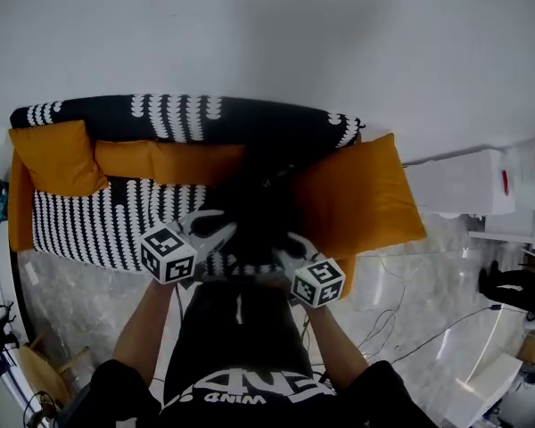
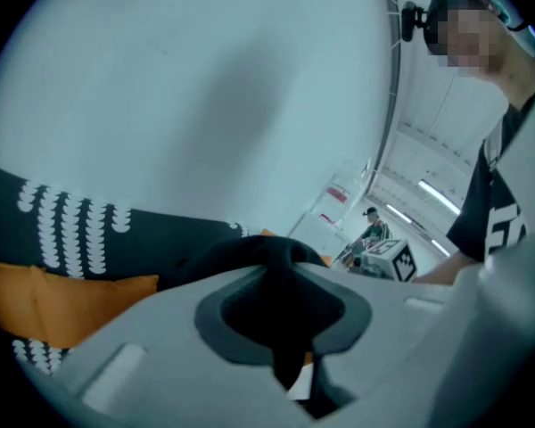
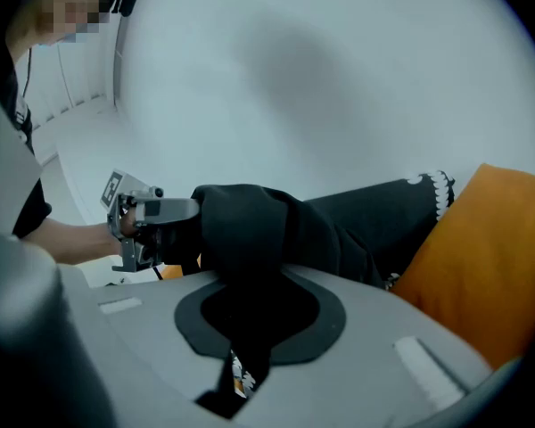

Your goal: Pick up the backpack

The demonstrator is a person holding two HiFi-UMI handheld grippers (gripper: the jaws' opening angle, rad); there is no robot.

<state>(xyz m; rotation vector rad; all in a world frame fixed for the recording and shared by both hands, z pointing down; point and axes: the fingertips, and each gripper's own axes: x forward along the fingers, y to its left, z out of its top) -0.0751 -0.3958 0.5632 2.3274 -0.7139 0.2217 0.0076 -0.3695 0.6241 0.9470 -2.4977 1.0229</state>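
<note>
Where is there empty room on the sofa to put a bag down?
The patterned seat, between the small orange cushion and the backpack, is bare. The right end is crowded: the big orange cushion covers it.

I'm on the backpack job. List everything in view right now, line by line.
backpack: one, black, at the sofa's middle, gripped from both sides
sofa: one, black with white pattern, against the wall
cushions: at least three, orange, at the sofa's left end, along its back, large one at its right end
wall: one, white, behind the sofa
floor: one, pale marble look, in front of the sofa
cables: several, thin, on the floor at right
cabinet: one, white, right of the sofa
forearms: two, bare, bottom of the head view
left tongs: one, grey, shut on backpack fabric
right tongs: one, grey, shut on backpack fabric
</note>
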